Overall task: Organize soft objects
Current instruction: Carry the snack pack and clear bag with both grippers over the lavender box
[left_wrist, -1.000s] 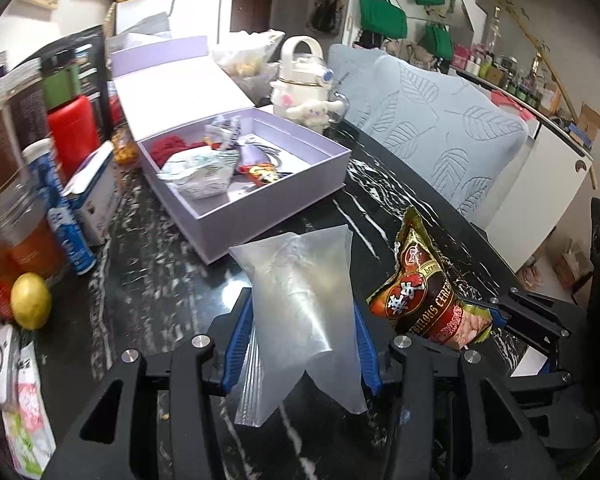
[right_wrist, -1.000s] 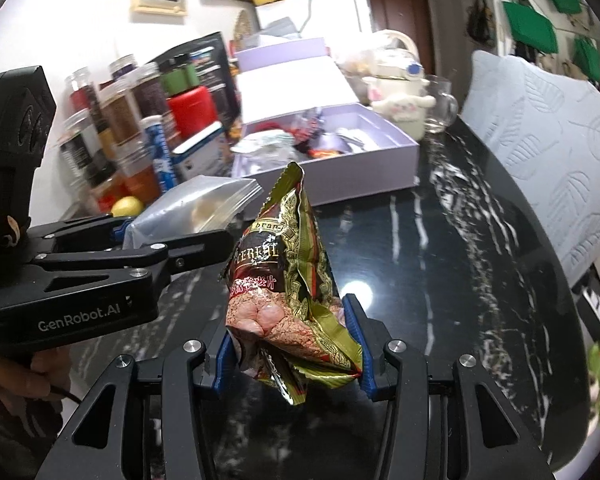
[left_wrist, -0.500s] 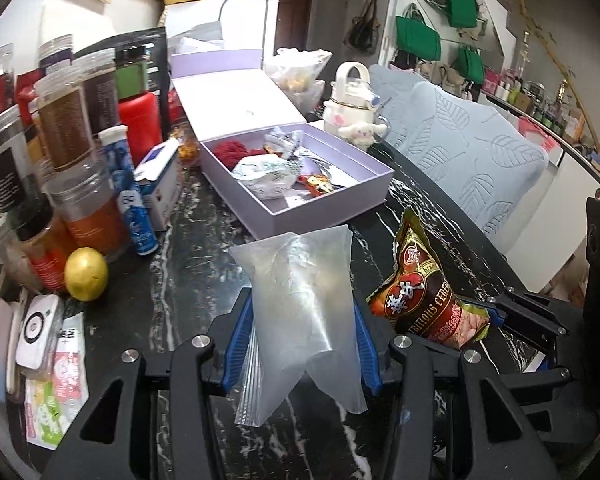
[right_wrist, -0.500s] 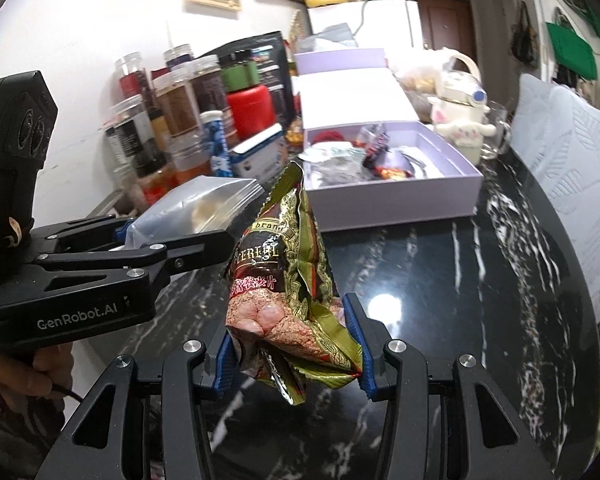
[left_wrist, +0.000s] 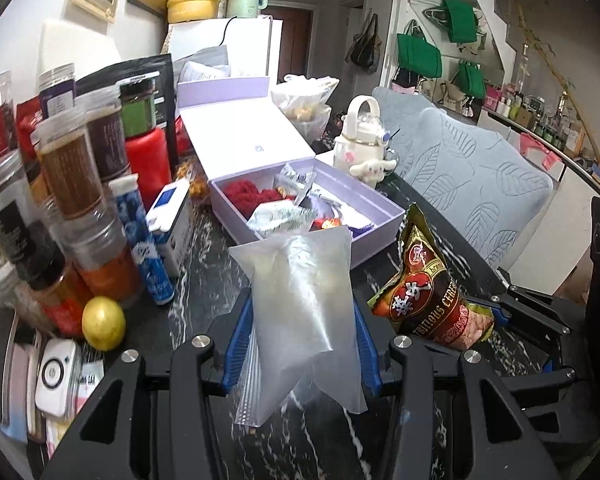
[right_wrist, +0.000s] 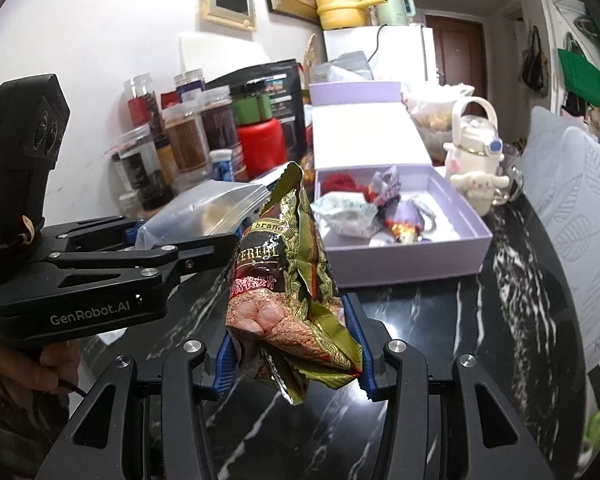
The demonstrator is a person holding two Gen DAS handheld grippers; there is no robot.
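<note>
My left tool [left_wrist: 300, 336] grips the clear bag [left_wrist: 300, 300], my right tool [right_wrist: 292, 348] the cereal packet [right_wrist: 288, 280]; the open lilac box [right_wrist: 412, 264] lies ahead, nearer my right.

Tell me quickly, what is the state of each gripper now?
Left gripper: closed on the clear zip bag.
Right gripper: closed on the cereal packet.

A red canister [left_wrist: 148, 158] stands among spice jars [left_wrist: 70, 168] on the counter [right_wrist: 480, 320]. Near it lies a lemon [left_wrist: 103, 323]. A white kettle [left_wrist: 364, 136] stands well apart.
</note>
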